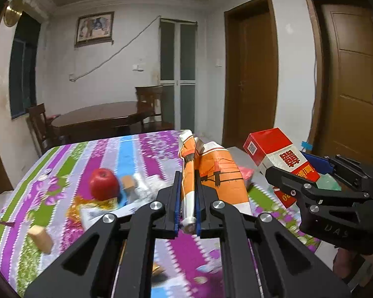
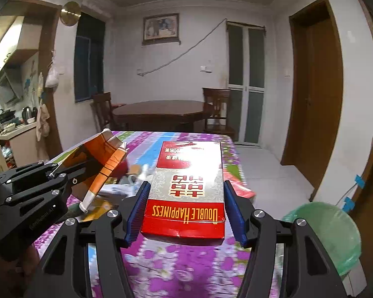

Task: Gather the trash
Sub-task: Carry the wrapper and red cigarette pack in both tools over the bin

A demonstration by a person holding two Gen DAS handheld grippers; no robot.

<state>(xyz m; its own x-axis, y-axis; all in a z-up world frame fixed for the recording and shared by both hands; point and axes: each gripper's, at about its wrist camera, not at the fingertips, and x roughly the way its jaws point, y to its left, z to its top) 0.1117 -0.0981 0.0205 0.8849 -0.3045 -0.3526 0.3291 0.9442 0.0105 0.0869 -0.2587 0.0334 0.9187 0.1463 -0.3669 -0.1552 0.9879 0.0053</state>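
My left gripper (image 1: 187, 177) is shut on a crumpled orange-and-white paper wrapper (image 1: 218, 171), which is lifted above the flowered tablecloth (image 1: 136, 149). In the right wrist view the same wrapper (image 2: 104, 156) sticks up from the left gripper (image 2: 56, 171) at the left edge. A red-and-silver "Double Happiness" carton (image 2: 189, 173) lies flat between the blue pads of my right gripper (image 2: 186, 186), which press on both its long sides. From the left wrist view the carton (image 1: 273, 149) tilts up out of the right gripper (image 1: 289, 167), also off the table.
On the cloth lie a red apple (image 1: 104, 183), wooden blocks (image 1: 41, 238), a crumpled clear wrapper (image 1: 146, 186) and gold foil (image 1: 87, 206). A bin with a green liner (image 2: 330, 236) stands low at the right. A dark dining table (image 2: 159, 111) with chairs stands behind.
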